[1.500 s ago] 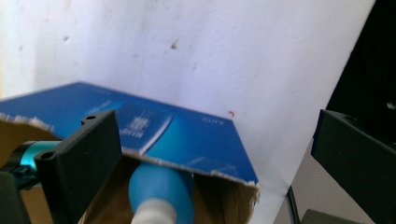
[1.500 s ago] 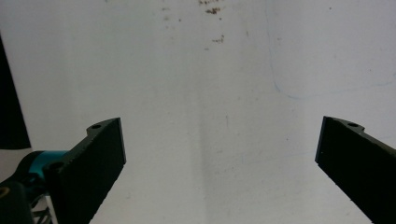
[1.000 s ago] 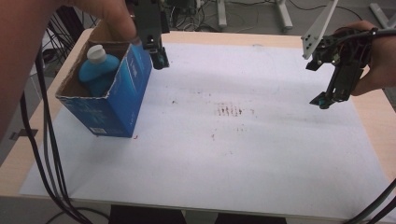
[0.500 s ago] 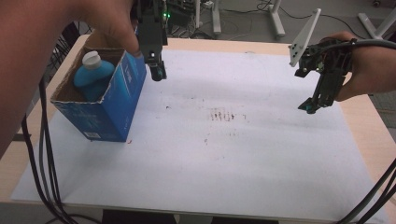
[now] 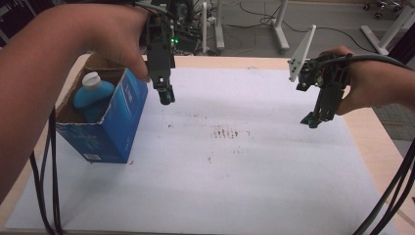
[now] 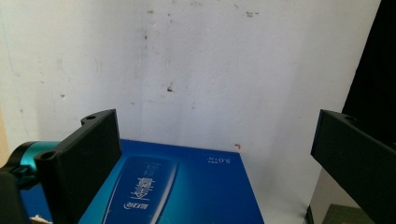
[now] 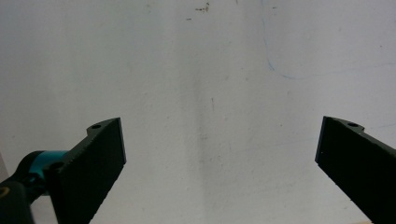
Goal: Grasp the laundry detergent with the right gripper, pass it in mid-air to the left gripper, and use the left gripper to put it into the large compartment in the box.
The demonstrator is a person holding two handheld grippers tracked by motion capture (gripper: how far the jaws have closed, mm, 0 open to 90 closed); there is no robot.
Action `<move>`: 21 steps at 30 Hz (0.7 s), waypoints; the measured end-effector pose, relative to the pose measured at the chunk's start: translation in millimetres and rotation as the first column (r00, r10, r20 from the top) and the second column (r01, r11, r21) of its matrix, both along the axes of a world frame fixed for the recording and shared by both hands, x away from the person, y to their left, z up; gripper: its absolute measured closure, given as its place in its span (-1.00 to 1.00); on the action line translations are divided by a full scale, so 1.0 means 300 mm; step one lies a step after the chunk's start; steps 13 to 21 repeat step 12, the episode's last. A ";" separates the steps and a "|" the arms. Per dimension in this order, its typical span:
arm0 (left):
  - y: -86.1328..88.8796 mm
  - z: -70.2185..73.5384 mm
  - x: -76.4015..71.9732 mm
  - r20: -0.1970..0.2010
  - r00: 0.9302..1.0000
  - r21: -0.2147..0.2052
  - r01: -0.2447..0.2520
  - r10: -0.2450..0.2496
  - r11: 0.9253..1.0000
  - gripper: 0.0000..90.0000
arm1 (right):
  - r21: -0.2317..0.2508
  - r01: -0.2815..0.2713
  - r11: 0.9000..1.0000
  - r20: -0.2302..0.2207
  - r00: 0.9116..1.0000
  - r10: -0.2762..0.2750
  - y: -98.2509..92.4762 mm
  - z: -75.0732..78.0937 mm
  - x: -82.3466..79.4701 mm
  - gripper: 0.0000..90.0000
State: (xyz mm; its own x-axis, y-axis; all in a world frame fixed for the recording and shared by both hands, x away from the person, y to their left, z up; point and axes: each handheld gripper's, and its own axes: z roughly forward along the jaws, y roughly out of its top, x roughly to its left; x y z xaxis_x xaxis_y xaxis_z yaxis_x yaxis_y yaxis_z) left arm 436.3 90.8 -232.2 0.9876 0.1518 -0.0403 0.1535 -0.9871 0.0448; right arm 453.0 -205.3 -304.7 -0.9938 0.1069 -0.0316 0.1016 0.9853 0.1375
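A blue cardboard box (image 5: 115, 129) stands open-topped at the left of the white sheet (image 5: 235, 176). Inside it sits a blue bottle (image 5: 92, 95) with a white cap. My left gripper (image 5: 166, 96) hangs just right of the box's upper right corner, jaws pointing down. In the left gripper view the left gripper (image 6: 215, 149) is open and holds nothing. The box's printed blue side (image 6: 187, 191) lies below it. My right gripper (image 5: 311, 120) hovers over the sheet's right part. Seen from its own camera, the right gripper (image 7: 219, 154) is open with only white sheet between its jaws.
Faint brown stains (image 5: 226, 133) mark the middle of the sheet. The wooden table edge (image 5: 377, 137) runs along the right. Black cables (image 5: 46, 186) trail down at the near left, and more cables (image 5: 391, 186) at the near right. Stand legs (image 5: 281, 29) rise beyond the table.
My left gripper has drawn a little away from the box's far right corner, toward the sheet. The right gripper has hardly moved. The whole scene sits lower in the view.
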 end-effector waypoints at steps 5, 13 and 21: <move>-0.004 0.004 0.000 0.000 1.000 -0.006 0.003 -0.003 1.000 -0.96 | 0.006 -0.009 1.000 0.004 1.000 0.009 0.001 0.005 -0.003 -0.98; -0.005 -0.001 -0.001 -0.005 1.000 -0.006 0.005 -0.005 1.000 -0.96 | 0.005 -0.012 1.000 0.007 1.000 0.012 0.007 0.007 -0.009 -0.98; -0.005 -0.001 -0.001 -0.005 1.000 -0.006 0.005 -0.005 1.000 -0.96 | 0.005 -0.012 1.000 0.007 1.000 0.012 0.007 0.007 -0.009 -0.98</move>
